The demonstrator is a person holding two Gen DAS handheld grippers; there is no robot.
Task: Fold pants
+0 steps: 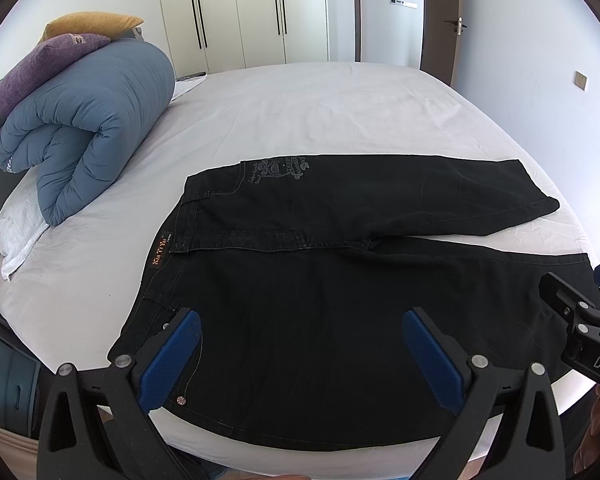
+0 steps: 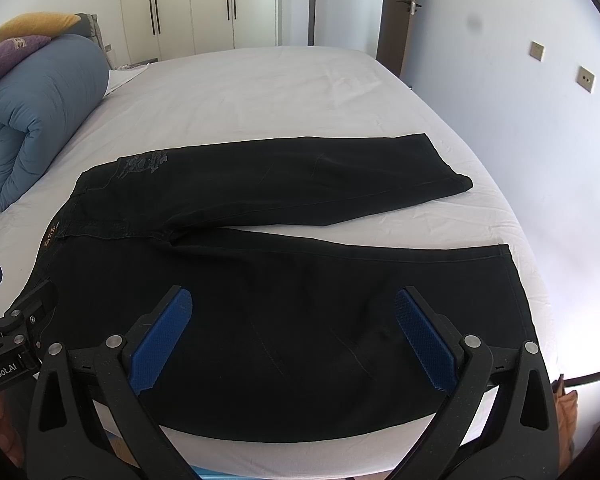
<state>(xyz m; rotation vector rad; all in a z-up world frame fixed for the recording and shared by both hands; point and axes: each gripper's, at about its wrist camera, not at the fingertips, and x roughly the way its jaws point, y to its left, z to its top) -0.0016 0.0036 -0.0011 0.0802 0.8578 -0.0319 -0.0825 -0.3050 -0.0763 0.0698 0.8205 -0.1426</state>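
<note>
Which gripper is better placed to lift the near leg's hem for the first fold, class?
Probably the right gripper. It hangs open above the near leg, toward the hem. The left gripper, also open, sits over the waistband end of the pants, so it suits the waist.

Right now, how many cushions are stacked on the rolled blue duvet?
2. A purple knitted cushion lies on top of the rolled blue quilted duvet at the bed's left side; a mustard-yellow cushion sits just behind it. Others may be hidden behind the roll.
</note>
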